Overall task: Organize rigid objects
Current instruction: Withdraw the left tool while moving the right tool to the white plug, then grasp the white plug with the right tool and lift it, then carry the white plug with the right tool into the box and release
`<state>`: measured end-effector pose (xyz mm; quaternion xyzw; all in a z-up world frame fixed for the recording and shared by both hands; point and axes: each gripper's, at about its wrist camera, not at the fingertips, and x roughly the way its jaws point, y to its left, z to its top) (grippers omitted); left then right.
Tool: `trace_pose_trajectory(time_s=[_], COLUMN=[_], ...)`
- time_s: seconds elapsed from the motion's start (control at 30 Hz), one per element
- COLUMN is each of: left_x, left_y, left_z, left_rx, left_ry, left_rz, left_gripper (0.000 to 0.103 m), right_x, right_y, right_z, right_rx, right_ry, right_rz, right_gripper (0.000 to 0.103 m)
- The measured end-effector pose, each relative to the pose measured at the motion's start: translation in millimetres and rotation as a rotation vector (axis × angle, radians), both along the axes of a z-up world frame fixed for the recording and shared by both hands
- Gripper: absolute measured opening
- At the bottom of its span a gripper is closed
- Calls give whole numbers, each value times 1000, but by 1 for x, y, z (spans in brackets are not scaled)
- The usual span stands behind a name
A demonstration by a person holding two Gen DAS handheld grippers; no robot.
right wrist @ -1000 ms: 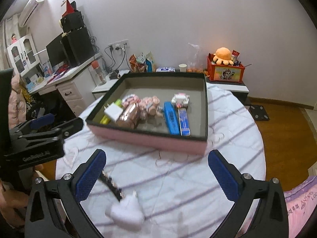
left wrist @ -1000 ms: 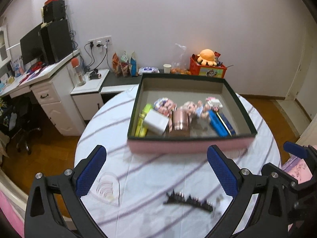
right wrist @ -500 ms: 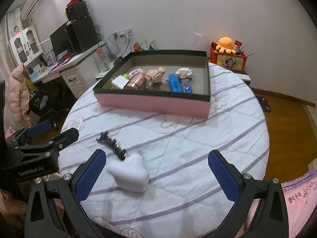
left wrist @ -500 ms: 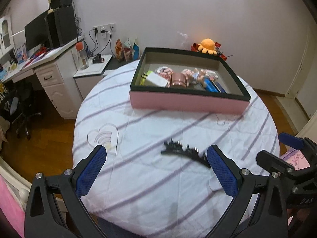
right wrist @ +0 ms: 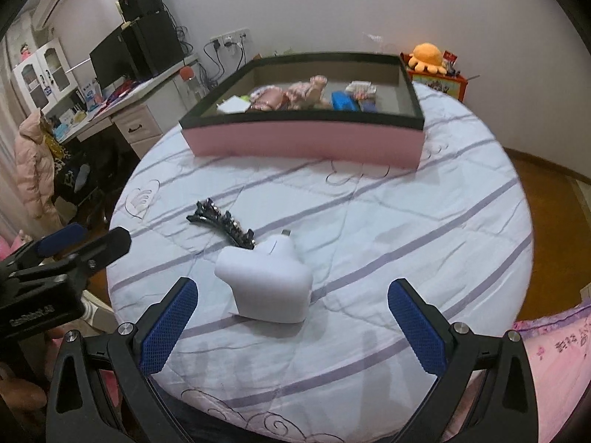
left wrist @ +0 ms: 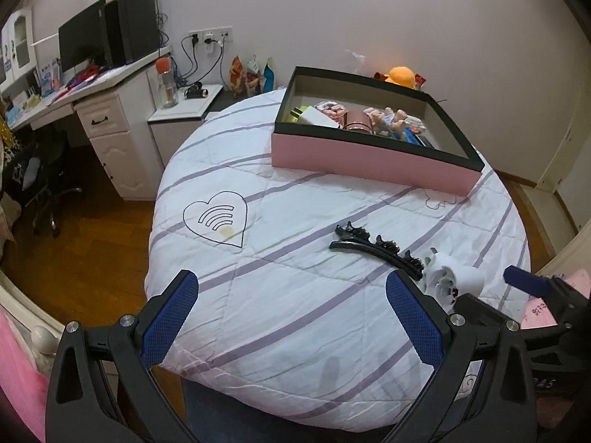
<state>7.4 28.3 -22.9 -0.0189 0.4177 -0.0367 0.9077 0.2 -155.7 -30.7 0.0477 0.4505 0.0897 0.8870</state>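
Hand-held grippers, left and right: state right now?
Left hand-held gripper: open, holding nothing.
Right hand-held gripper: open, holding nothing; white charger lies on the table between its fingers.

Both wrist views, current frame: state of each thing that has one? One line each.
Left hand-held gripper: open, empty, above the near table edge.
Right hand-held gripper: open, empty, white plug adapter just ahead of it.
Pink box: lidless, upright, partly filled with small items.
White plug adapter: lying on the tablecloth, outside the box.
Black hair clip: lying flat on the tablecloth, one end meeting the adapter.
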Motion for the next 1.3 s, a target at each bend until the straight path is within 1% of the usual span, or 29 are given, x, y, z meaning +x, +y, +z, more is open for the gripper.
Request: trace_pose_trajectory(time_s=[0.2,0.23,0.3,0.33,0.37,0.4,0.43,0.5,0.57,0.9,1.13,1.3], left_x=[4,5,7,8,8,9,10,10,11,16,28,44], left_y=[0,0,0,-1,-2,-3,-3,-4,-6,-7,-10,-14], left_z=[-7,-8,-10,-10,-11,-11,-11,-12,-13,-13,-10,-1], left_rx=[-4,-3,-4,-4,-3,-4,-5,-3,-1,0,-3,-12], left_ry=[18,22,29,31,32,33,34,36,39,38,33,13], left_rz=[0,0,-4,-5,-6,-7,-8,-11,-13,-8,-11,-18], left_gripper=[103,103,103,103,103,103,103,103,103,103,103,103], right_x=[9,10,12,12,13,13,13,13,13,13,17,26], right_y=[4,4,4,4,5,5,6,8,10,7,1,-8], right_z=[-14,-17,-19,-20,-21,-23,-25,-25,-25,-16,-2,14], right_rx=[-11,-14,-21,-21,-23,-29,-33,-34,-32,-13,-1,17], right_ry=[30,34,43,47,50,54,57,58,57,40,16,-12], right_rz=[-11,-15,-19,-17,-15,-11,-7,9,22,33,32,30], right_gripper=[103,101,86,82,72,67,65,52,46,45,45,45])
